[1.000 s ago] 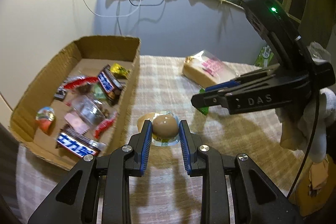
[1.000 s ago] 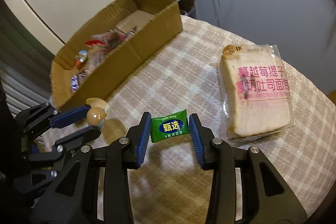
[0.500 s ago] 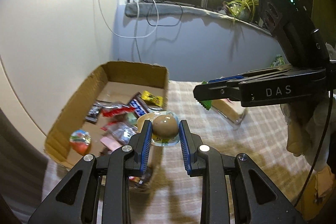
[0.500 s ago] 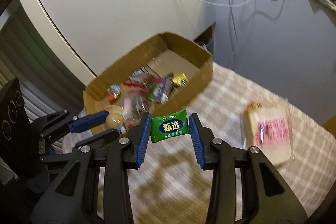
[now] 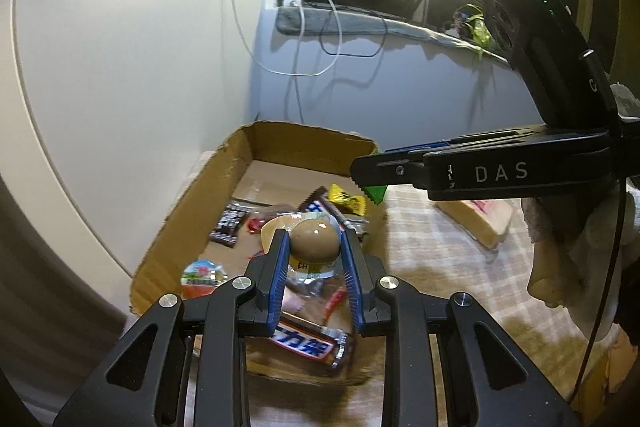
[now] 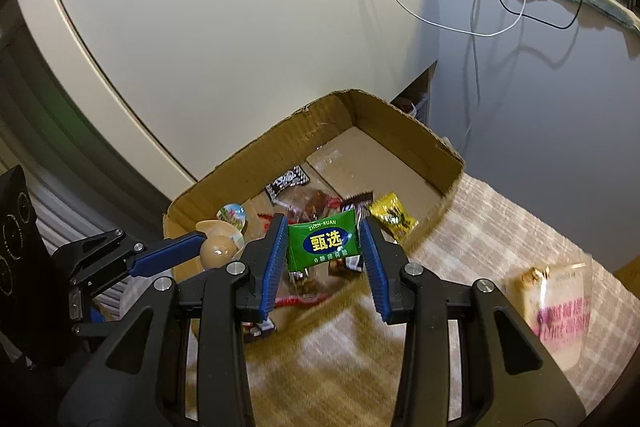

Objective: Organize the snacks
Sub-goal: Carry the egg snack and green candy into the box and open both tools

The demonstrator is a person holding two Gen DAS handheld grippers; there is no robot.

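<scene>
1. Right now my left gripper (image 5: pixel 314 251) has its jaws clamped on a brown egg snack (image 5: pixel 313 241), hanging over the cardboard box (image 5: pixel 308 141) ready for a drop.
2. R gripper (image 6: pixel 324 247): jaws clamped on the green candy packet (image 6: pixel 322 242), above the box's near wall, prob. same reason.
3. Box far half is bare; wrappers crowd the near end, so aim further in.
4. Bread bag (image 6: pixel 560 311) sits apart on the counter (image 6: pixel 492 227); both tools close together w/ little side room.

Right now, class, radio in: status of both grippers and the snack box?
Left gripper shut on packaged egg. Right gripper shut on green candy. Both over cardboard box. Nothing in the way.
</scene>
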